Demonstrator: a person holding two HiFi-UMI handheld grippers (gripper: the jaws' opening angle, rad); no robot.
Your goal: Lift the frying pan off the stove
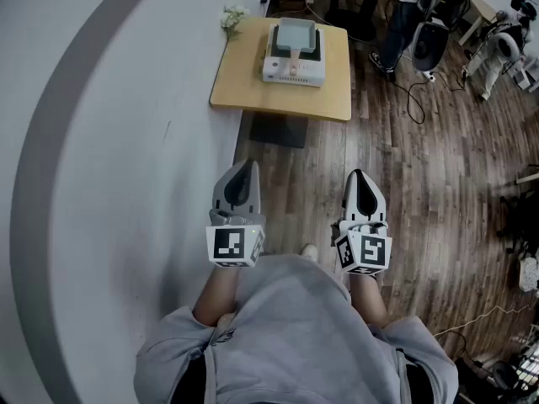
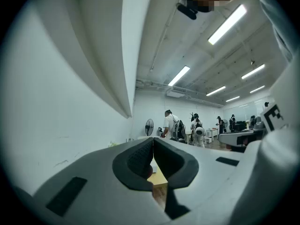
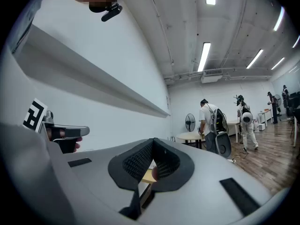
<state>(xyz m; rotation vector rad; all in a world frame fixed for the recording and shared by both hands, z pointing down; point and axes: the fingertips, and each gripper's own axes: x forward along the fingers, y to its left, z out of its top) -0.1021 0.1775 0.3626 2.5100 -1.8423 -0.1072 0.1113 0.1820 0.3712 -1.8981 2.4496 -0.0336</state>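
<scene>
In the head view a square grey frying pan (image 1: 296, 34) rests on a white stove (image 1: 293, 60), which stands on a low wooden table (image 1: 253, 87) well ahead of me. My left gripper (image 1: 244, 169) and right gripper (image 1: 360, 178) are held level side by side over the floor, far short of the table. Both are shut with nothing between the jaws. In the left gripper view the gripper (image 2: 153, 142) shows only a sliver of the table (image 2: 159, 177) through the jaw notch. The right gripper (image 3: 153, 143) likewise hides the pan.
A white wall with a grey band (image 1: 59, 141) runs along the left. Wooden floor (image 1: 421, 192) lies ahead, with a black mat (image 1: 278, 130) under the table front. Other people (image 3: 212, 125), a fan (image 2: 149, 126), tables and cables (image 1: 417, 99) stand at the far end.
</scene>
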